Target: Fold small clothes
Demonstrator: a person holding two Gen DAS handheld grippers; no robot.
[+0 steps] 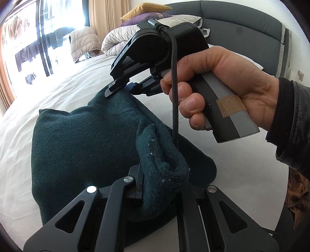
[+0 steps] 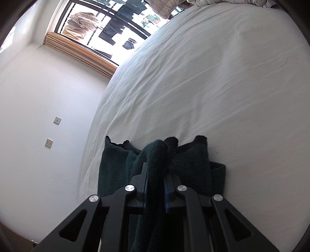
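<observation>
Dark green knitted cloth, a small garment (image 1: 81,135), lies on the white sheet of a bed (image 1: 64,81), toward the near edge of the mattress rather than its middle, which keeps it within easy reach of both tools. In the left wrist view, its left part rests flat on the sheet, with one corner sticking up near the far left. That flat part looks like the base that the lifted parts will be laid over. Moving right, the left gripper (image 1: 162,174) is clamped tight on a bunched, ribbed edge of the garment, raised off the sheet; holding it up this way probably keeps that side from dragging while the fold is made. Further right and farther back, the right gripper (image 1: 124,87) pinches a second spot on the garment's far edge, pulling it into a small peak. A hand (image 1: 219,87) in a dark sleeve (image 1: 290,124) grips the handle, and a black cable (image 1: 173,97) hangs from the tool. The right wrist view confirms the pinch: the right gripper (image 2: 156,170) has a fold of green cloth squeezed between its blue-lined fingers (image 2: 145,180), with the rest draped below onto the sheet. Two holds on separate edges suggest the fold is being started, and that the cloth is about to be carried over. Pillows (image 1: 147,11) and bedding are piled at the head of the bed, well apart from the work.
</observation>
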